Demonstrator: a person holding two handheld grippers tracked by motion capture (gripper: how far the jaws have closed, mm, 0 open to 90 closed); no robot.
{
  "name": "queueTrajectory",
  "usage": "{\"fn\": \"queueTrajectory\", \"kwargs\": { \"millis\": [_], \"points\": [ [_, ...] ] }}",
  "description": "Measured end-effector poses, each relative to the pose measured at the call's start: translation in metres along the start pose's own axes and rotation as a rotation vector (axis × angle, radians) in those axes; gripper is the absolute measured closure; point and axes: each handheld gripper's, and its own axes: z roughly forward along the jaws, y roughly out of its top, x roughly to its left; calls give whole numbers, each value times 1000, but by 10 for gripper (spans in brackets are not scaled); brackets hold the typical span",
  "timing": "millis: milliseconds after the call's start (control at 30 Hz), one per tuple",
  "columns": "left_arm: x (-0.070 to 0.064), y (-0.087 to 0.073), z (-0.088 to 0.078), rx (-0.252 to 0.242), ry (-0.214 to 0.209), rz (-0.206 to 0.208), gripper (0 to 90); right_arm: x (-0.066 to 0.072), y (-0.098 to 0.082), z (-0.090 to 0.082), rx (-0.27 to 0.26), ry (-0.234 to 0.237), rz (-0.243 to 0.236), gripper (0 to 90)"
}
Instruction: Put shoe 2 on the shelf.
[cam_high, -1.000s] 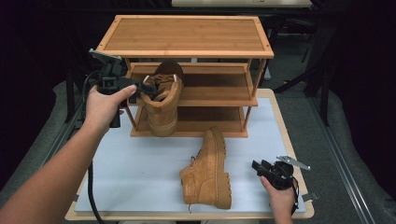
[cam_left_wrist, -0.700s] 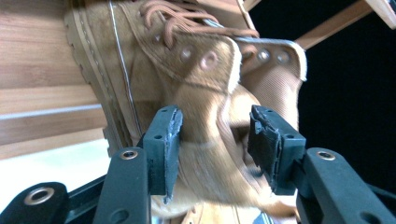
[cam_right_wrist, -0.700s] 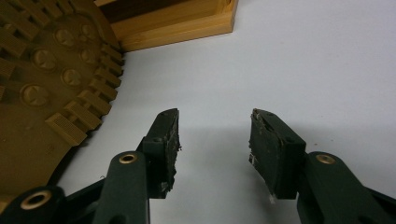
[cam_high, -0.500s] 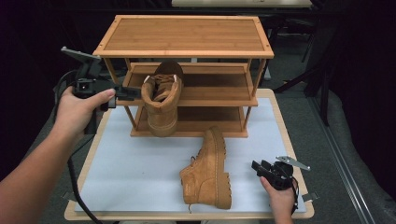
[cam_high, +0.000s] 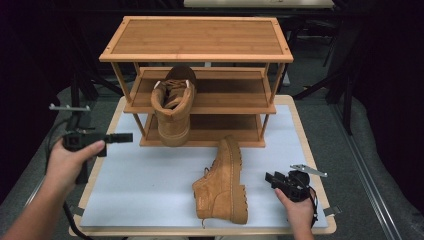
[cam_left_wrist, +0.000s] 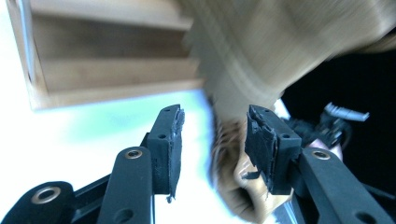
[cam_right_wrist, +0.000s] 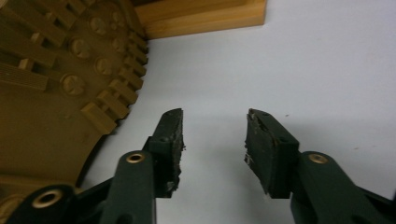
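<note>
We are holding the right gripper (cam_high: 274, 178) with its jaws apart and empty, having just narrowed them, beside the boot (cam_high: 223, 183) lying on its side on the white mat (cam_high: 150, 195). It looks heavy, with a stiff sole; the softer ankle collar suits gripping. The left gripper (cam_high: 126, 137) is hanging released near the rack (cam_high: 195, 37).

The shoe rack (cam_high: 195, 37) was smooth, satin-finished bamboo-like wood. Both boots, one on the shelf (cam_high: 173, 107) and one lying on its side (cam_high: 222, 182), looked like matt tan nubuck with ridged rubber soles. The counter (cam_high: 150, 185) wore a matt white sheet; the gripper pads (cam_right_wrist: 170, 140) were rough black foam.
</note>
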Motion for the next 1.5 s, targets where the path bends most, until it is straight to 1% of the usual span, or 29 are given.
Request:
{"fn": "queueTrajectory", "kwargs": {
  "millis": [33, 67, 100, 200, 233, 300, 333, 400, 467, 500, 567, 600, 633, 667, 700, 733, 767, 800, 833, 933, 967, 1000, 1067, 1100, 1133, 1167, 1200, 1367, 1500],
  "points": [
    [8, -11, 9, 7, -8, -1, 558, 0, 0, 0, 0, 0, 0, 576],
    [19, -26, 22, 17, -17, -10, 558, 2, 1, 2, 38, 14, -1, 603],
    [24, -33, 29, 12, -15, -7, 558, 3, 1, 2, 56, 0, -8, 612],
    [36, -52, 49, -5, 14, 21, 554, 7, 3, 3, 60, -3, -28, 660],
    [36, -52, 49, -5, 14, 21, 547, 7, 3, 3, 60, -3, -28, 660],
    [46, -67, 69, -1, 6, 11, 544, 14, 7, 2, 65, 11, -50, 730],
    [48, -71, 75, 9, 5, 12, 541, 17, 9, 0, 90, 9, -63, 758],
    [50, -75, 81, 15, 7, 20, 543, 19, 12, -1, 98, 13, -68, 784],
    [53, -83, 88, 13, 10, 27, 544, 24, 18, -5, 102, 65, -58, 866],
    [54, -87, 92, 14, 20, 34, 544, 26, 21, -7, 111, 56, -61, 885],
    [54, -88, 94, 24, 27, 39, 544, 32, 27, -12, 135, 69, -70, 900],
    [56, -92, 98, 31, 28, 43, 543, 35, 32, -16, 152, 102, -72, 900],
    [60, -98, 102, 40, 23, 35, 543, 41, 34, -17, 133, 89, -81, 900],
    [62, -102, 104, 44, 27, 35, 545, 45, 39, -20, 152, 103, -88, 900],
    [63, -105, 106, 52, 26, 31, 546, 51, 42, -21, 144, 118, -96, 900],
    [64, -107, 106, 61, 28, 34, 546, 56, 45, -24, 166, 167, -104, 900],
    [66, -109, 107, 69, 27, 30, 545, 64, 47, -25, 146, 113, -119, 900],
    [67, -110, 107, 71, 28, 32, 543, 72, 51, -27, 158, 160, -136, 900],
    [70, -111, 107, 67, 32, 21, 538, 78, 52, -27, 148, 157, -152, 900],
    [75, -112, 105, 48, 42, -6, 525, 105, 57, -25, 138, 202, -209, 900],
    [75, -112, 105, 48, 42, -6, 524, 105, 57, -25, 138, 202, -209, 900],
    [77, -112, 104, 47, 43, -16, 524, 123, 55, -18, 149, 218, -269, 900],
    [80, -113, 104, 53, 45, -17, 521, 134, 52, -11, 176, 234, -316, 900],
    [80, -113, 105, 52, 46, -22, 521, 139, 49, -6, 176, 190, -341, 899],
    [81, -113, 105, 51, 47, -23, 522, 141, 47, -2, 186, 168, -369, 899],
    [81, -113, 105, 51, 47, -23, 522, 141, 47, -2, 186, 168, -369, 899],
    [81, -114, 104, 50, 47, -24, 522, 142, 44, 3, 191, 135, -378, 900],
    [82, -113, 103, 42, 50, -32, 521, 127, 46, 1, 182, 194, -296, 900],
    [81, -114, 102, 34, 47, -32, 521, 119, 48, -5, 169, 182, -285, 900]
  ]
}}
